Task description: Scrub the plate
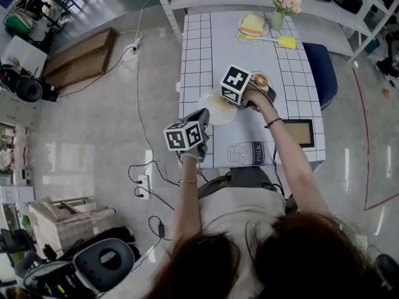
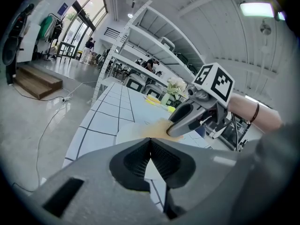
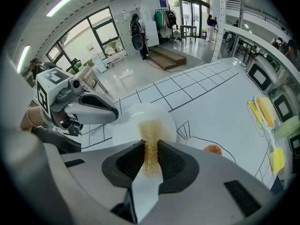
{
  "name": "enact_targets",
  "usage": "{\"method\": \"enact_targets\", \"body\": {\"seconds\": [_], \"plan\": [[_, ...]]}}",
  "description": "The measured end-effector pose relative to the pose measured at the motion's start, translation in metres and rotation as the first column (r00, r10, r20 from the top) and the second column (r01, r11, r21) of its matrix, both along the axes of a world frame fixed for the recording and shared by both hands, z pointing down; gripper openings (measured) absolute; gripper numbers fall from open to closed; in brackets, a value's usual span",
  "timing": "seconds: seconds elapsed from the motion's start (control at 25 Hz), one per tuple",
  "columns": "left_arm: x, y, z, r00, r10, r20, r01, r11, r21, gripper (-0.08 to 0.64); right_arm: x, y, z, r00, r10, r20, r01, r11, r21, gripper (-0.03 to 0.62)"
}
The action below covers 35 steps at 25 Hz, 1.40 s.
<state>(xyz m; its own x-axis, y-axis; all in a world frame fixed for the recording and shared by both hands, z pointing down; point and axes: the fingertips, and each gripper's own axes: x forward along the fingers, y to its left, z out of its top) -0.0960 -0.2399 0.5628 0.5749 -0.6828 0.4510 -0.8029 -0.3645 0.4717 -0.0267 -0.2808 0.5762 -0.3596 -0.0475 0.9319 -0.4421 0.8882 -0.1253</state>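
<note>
A white plate (image 1: 215, 108) is held over the near part of the table. My left gripper (image 1: 204, 114) is shut on the plate's near rim; in the left gripper view that thin white edge (image 2: 149, 168) runs between the jaws of the left gripper (image 2: 150, 142). My right gripper (image 1: 229, 103) comes in from the right, shut on a tan scrub pad (image 3: 150, 137) that lies on the plate's face (image 3: 129, 121). In the left gripper view, the pad (image 2: 157, 127) shows under the right gripper (image 2: 176, 125). The left gripper (image 3: 110, 114) shows at the left of the right gripper view.
The table (image 1: 199, 48) has a white grid cloth. At its far end are a vase of flowers (image 1: 283, 2), a dish holding something yellow (image 1: 252, 25) and a yellow-headed tool (image 1: 277, 40). A small dish (image 1: 263, 80) and a dark frame (image 1: 300, 132) lie right of the plate.
</note>
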Motion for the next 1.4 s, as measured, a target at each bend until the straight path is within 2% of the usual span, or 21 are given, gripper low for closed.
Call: {"method": "enact_targets", "body": {"seconds": [0.96,1.4], "plan": [[-0.005,0.029,0.009,1.000,-0.018,-0.002,0.018,0.999,-0.027,0.011,-0.008,0.042,0.001,0.999,-0.038,0.006,0.038,0.998,-0.040,0.080],[-0.020,0.027,0.010,0.998,-0.061,-0.013,0.060,0.998,-0.037,0.011,-0.022,0.050,0.002,0.997,-0.081,0.014,0.082,0.995,-0.062,0.080]]}}
